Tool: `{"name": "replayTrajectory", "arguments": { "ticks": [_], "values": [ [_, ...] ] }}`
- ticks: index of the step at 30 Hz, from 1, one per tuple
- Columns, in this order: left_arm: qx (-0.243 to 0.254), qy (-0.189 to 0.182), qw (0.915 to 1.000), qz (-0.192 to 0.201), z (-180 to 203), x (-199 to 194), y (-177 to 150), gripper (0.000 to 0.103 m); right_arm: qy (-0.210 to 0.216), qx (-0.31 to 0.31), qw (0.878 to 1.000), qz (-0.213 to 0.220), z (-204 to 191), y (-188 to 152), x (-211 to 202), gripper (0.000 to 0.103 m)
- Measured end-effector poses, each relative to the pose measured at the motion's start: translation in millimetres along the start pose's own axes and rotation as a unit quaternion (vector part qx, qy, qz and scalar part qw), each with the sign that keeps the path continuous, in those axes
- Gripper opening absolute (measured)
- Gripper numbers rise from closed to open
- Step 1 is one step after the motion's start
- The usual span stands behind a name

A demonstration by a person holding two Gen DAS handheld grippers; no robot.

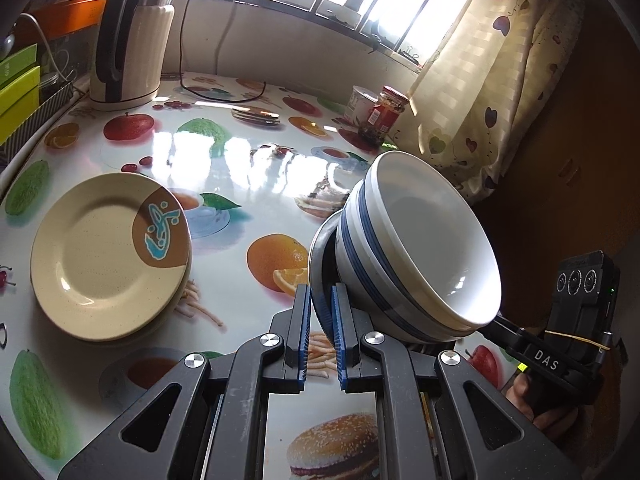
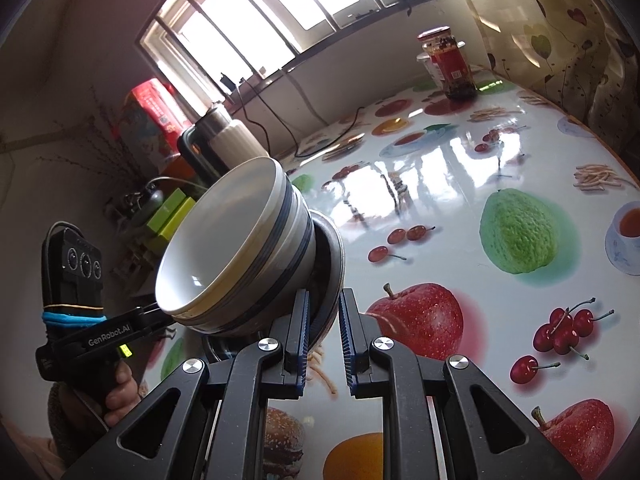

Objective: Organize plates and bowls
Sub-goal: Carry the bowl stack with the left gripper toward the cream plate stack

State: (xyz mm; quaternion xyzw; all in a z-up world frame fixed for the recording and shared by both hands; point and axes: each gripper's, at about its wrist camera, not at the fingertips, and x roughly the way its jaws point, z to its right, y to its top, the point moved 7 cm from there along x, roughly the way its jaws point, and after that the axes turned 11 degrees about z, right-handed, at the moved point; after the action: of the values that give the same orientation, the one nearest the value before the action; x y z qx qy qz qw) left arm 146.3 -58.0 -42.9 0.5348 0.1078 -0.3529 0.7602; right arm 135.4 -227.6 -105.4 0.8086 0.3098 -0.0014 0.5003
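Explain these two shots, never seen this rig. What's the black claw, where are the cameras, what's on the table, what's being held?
There is no robot here. A person holds a handheld two-finger gripper in each hand, and each gripper carries a fisheye camera looking forward along its fingers. So the black linkage with blue pads at the bottom of each picture is that camera's own gripper: the left gripper in one view, the right gripper in the other. Each view also shows the other handle in the person's hand.

Both grippers are shut on the rim of a metal bowl, from opposite sides, holding it tilted above the table. Two nested white bowls with blue stripes sit inside it.

On the fruit-print tablecloth: stacked cream plates, an electric kettle, a red-lidded jar and a white container.
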Motion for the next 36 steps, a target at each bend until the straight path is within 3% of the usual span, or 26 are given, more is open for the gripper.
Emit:
{"name": "replayTrajectory", "arguments": {
  "ticks": [36],
  "values": [
    [-0.038,0.055,0.9975,0.023,-83,-26,22,0.011,0.049,-0.04,0.997,-0.05,-67,-3,75,0.015]
  ]
}}
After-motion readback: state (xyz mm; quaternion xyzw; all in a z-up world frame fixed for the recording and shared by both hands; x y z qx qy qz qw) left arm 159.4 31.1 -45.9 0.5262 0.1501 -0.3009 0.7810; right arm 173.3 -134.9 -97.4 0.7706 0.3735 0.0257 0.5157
